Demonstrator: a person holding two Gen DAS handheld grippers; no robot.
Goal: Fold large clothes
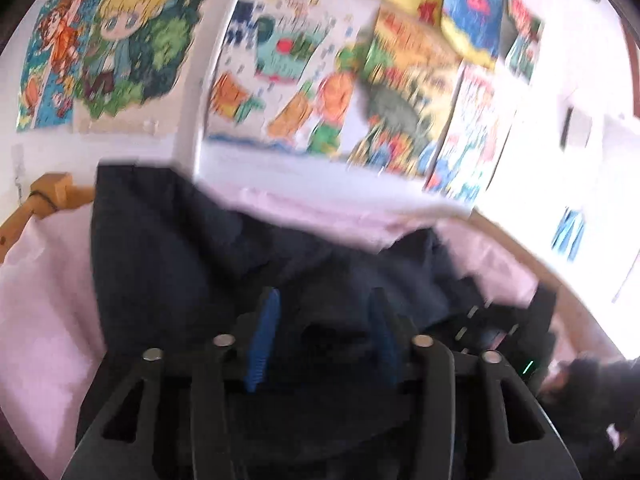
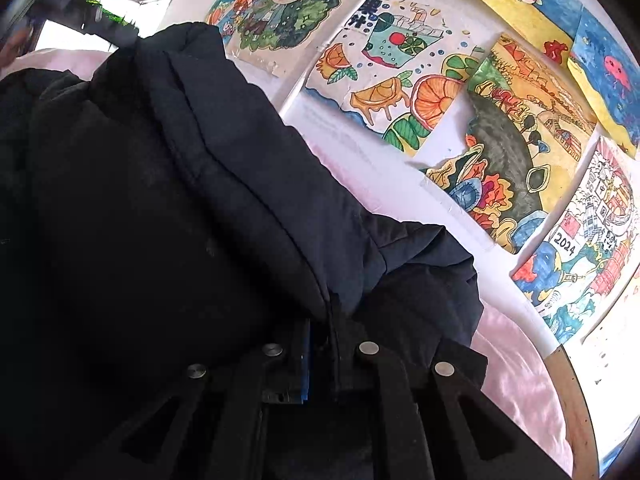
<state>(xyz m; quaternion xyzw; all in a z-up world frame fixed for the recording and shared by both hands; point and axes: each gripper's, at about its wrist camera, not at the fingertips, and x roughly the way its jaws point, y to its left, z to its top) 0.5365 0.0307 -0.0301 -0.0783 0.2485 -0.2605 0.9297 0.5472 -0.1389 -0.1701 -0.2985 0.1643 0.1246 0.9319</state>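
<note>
1. On the pink bed sheet [image 1: 44, 280], toward its far edge by the wall, lies the dark padded jacket [image 2: 160, 184], bunched and partly lifted.
2. I judge my right gripper [image 2: 320, 344] clenched on a jacket seam; fabric fills its jaws.
3. My left gripper [image 1: 322, 332] shows blue pads [image 1: 266, 336] apart with cloth between; whether they pinch it I cannot tell.
4. Progress: I judge folding barely begun; no flat, squared fold is visible.
5. Only the left view shows the wooden bed frame [image 1: 48, 196]; the right view alone renders the wall drawings [image 2: 500, 140] sharply.
</note>
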